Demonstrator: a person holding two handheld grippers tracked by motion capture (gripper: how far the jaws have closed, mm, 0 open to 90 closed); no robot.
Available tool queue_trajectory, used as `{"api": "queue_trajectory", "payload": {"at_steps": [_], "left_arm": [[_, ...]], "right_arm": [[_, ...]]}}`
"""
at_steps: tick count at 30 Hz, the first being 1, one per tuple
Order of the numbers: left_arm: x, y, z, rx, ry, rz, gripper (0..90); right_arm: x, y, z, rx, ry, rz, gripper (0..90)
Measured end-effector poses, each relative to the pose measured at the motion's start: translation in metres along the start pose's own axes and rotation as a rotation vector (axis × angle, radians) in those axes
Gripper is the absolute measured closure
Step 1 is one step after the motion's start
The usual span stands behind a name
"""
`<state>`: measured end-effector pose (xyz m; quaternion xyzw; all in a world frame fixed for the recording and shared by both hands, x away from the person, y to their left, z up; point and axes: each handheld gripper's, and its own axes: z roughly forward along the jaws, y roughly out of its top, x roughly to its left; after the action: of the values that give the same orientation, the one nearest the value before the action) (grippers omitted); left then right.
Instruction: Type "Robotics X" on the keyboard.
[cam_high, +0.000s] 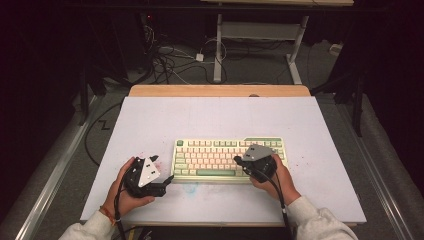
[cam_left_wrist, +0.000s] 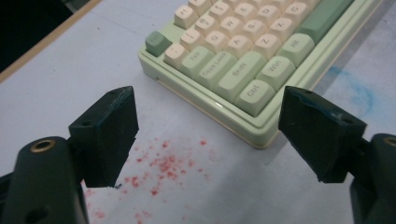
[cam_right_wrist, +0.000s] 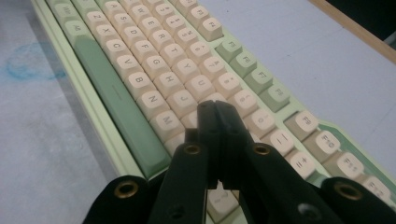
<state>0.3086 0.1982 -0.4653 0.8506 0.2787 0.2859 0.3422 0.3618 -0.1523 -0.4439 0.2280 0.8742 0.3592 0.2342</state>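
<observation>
Closest to the person, the left gripper (cam_high: 167, 181) sits low over the white table (cam_high: 210, 117) just off the keyboard's near-left corner, jaws spread wide with nothing between them. In the left gripper view that gap frames a patch of red specks (cam_left_wrist: 163, 163) on the table, and the Ctrl key (cam_left_wrist: 254, 95) corner of the keyboard lies just beyond the pads without touching them.

The right gripper (cam_right_wrist: 216, 112) is over the right half of the mechanical keyboard (cam_high: 220, 159), jaws pressed fully together and gripping nothing, tips hovering right around the cream letter keys near the J key (cam_right_wrist: 183, 101); can't tell if they actually touch a key. The green spacebar (cam_right_wrist: 116, 100) runs along beside them.

Past the keyboard the table's wooden edge (cam_high: 220, 90) shows at the far side.
</observation>
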Motion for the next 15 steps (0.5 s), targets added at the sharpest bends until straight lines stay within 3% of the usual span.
{"api": "queue_trajectory", "payload": {"at_steps": [6,15], "left_arm": [[-0.006,-0.006,-0.001,0.026,-0.029,-0.005,18.8],[-0.007,-0.008,-0.001,0.034,-0.04,0.002,18.9]], "right_arm": [[0.0,0.011,0.02,0.017,0.004,-0.001,89.8],[-0.004,0.019,0.036,0.042,-0.014,0.011,89.8]]}}
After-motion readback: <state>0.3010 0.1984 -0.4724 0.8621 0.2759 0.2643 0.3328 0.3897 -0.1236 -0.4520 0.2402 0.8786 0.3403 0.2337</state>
